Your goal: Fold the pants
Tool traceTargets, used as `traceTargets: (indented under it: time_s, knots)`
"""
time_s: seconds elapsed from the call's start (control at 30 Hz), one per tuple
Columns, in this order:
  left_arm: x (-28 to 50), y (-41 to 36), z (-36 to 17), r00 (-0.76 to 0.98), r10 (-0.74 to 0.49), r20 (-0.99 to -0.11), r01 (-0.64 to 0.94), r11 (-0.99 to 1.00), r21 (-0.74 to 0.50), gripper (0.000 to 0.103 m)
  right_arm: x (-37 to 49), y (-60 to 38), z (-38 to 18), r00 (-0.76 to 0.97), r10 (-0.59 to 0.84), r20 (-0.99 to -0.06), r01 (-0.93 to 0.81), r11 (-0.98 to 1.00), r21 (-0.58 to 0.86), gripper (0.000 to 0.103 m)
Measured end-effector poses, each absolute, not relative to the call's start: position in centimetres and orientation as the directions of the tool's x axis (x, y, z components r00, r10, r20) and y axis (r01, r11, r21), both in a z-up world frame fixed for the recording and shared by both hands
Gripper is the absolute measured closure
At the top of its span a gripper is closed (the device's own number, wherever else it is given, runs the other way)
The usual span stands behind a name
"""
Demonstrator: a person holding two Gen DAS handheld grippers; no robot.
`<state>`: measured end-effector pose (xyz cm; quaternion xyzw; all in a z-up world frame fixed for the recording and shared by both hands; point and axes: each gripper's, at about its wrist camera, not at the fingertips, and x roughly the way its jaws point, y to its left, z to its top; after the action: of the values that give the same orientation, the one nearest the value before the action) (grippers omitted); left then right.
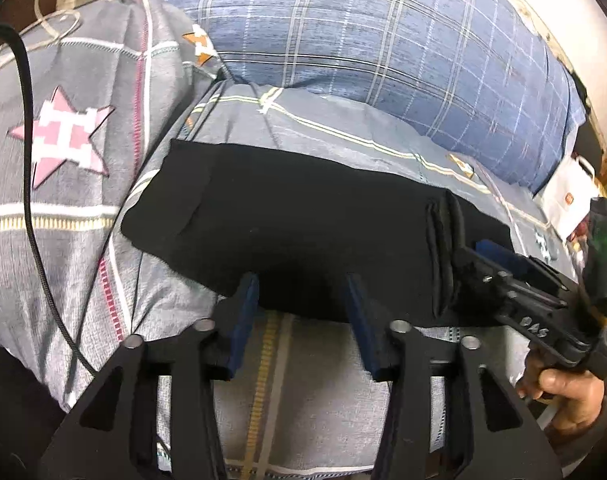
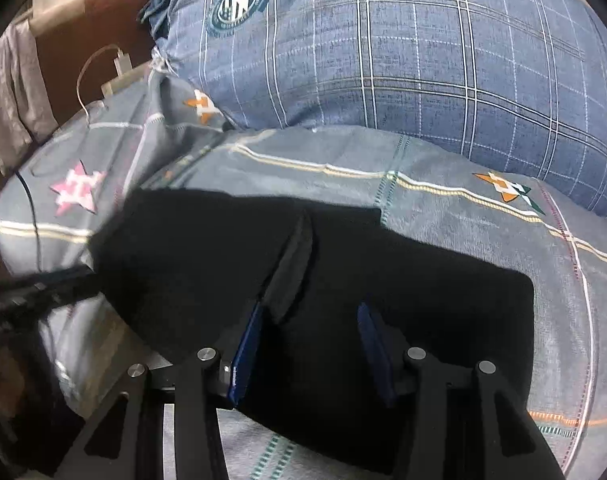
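Note:
The black pants [image 1: 295, 224] lie folded in a flat block on the grey patterned bed sheet [image 1: 303, 364]. They also show in the right wrist view [image 2: 403, 280]. My left gripper [image 1: 301, 280] is open, its blue pads at the near edge of the pants, holding nothing. My right gripper [image 2: 311, 312] is open over the pants, with a folded edge of cloth by its left pad. The right gripper also shows in the left wrist view [image 1: 499, 256], at the right end of the pants where stacked folds show.
A blue plaid pillow [image 1: 383, 32] lies behind the pants. A grey pillow with a pink star [image 1: 63, 136] lies to the left, with a black cable [image 1: 27, 160] across it. A white charger and cord [image 2: 119, 64] sit at the bed's far left edge.

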<state>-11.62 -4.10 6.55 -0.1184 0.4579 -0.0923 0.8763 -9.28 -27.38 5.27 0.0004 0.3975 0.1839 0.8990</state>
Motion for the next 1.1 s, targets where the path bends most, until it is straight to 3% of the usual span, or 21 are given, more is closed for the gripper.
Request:
traceTargets:
  time_s: [0.2, 0.43, 0.53, 0.77, 1.0, 1.1]
  knots:
    - [-12.3, -1.2, 5.0, 0.566, -0.314, -0.762, -0.016, 0.920, -0.391, 0.050, -9.3, -26.8, 6.4, 0.602, 0.412, -0.684, -0.367, 0.904, 0.221, 0.055]
    - [-12.5, 0.1, 4.3, 0.578, -0.338, -0.743, -0.055, 0.892, -0.448, 0.050, -7.9, -25.4, 5.6, 0.552, 0.431, -0.713, -0.384, 0.891, 0.241, 0.055]
    - [-12.2, 0.0, 4.2, 0.583, -0.348, -0.734, -0.055, 0.885, -0.463, 0.040, -7.4, -24.5, 5.7, 0.545, 0.437, -0.715, -0.409, 0.883, 0.228, 0.055]
    - [-10.8, 0.6, 2.4, 0.540, -0.360, -0.761, -0.115, 0.864, -0.490, 0.039, -5.0, -21.8, 6.6, 0.503, 0.486, -0.714, -0.475, 0.846, 0.241, 0.055]
    - [-9.8, 0.3, 2.3, 0.566, -0.391, -0.726, -0.094, 0.844, -0.528, 0.023, -2.2, -17.2, 7.5, 0.458, 0.520, -0.721, -0.593, 0.783, 0.188, 0.054]
    - [-9.5, 0.3, 2.2, 0.577, -0.392, -0.717, -0.086, 0.843, -0.531, 0.022, -0.6, -14.5, 7.3, 0.432, 0.523, -0.735, -0.646, 0.748, 0.152, 0.054]
